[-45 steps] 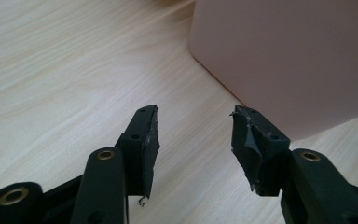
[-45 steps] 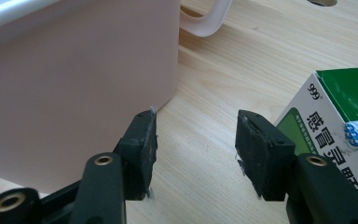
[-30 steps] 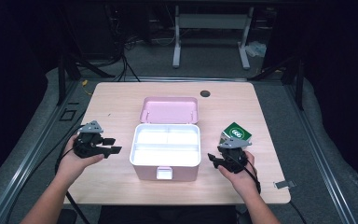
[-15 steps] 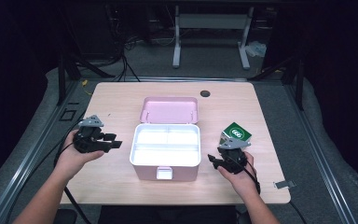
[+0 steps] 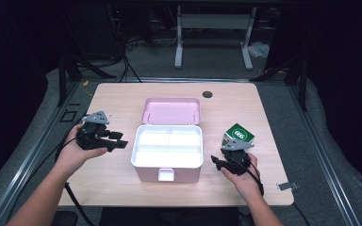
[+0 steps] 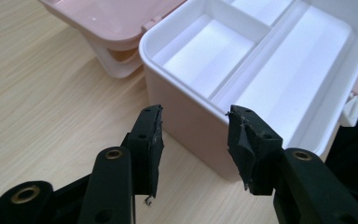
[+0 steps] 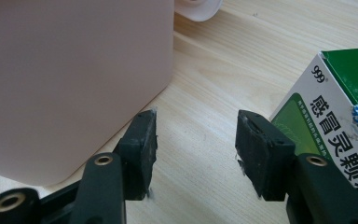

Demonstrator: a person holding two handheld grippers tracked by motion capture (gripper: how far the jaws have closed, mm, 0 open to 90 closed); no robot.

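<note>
A pink box (image 5: 167, 174) stands open mid-table, its lid (image 5: 171, 110) folded back and a white divided tray (image 5: 168, 143) inside it. My left gripper (image 5: 118, 140) hovers left of the box, jaws open with nothing between them. In the left gripper view, the left gripper (image 6: 193, 135) points at the box's near corner (image 6: 186, 116). A green-and-white medicine carton (image 5: 238, 134) stands right of the box. My right gripper (image 5: 218, 161) sits low between box and carton, open and empty. In the right gripper view, the right gripper (image 7: 196, 140) has the pink wall (image 7: 65, 84) left and the carton (image 7: 335, 121) right.
The wooden table (image 5: 122, 94) has a dark round hole (image 5: 207, 94) near its back edge and a small metal clip (image 5: 285, 186) at its front right corner. Dark floor with cables and a metal frame lies beyond the table.
My left gripper has risen a little and shifted slightly toward the box. The right gripper, box and carton stay where they were.
</note>
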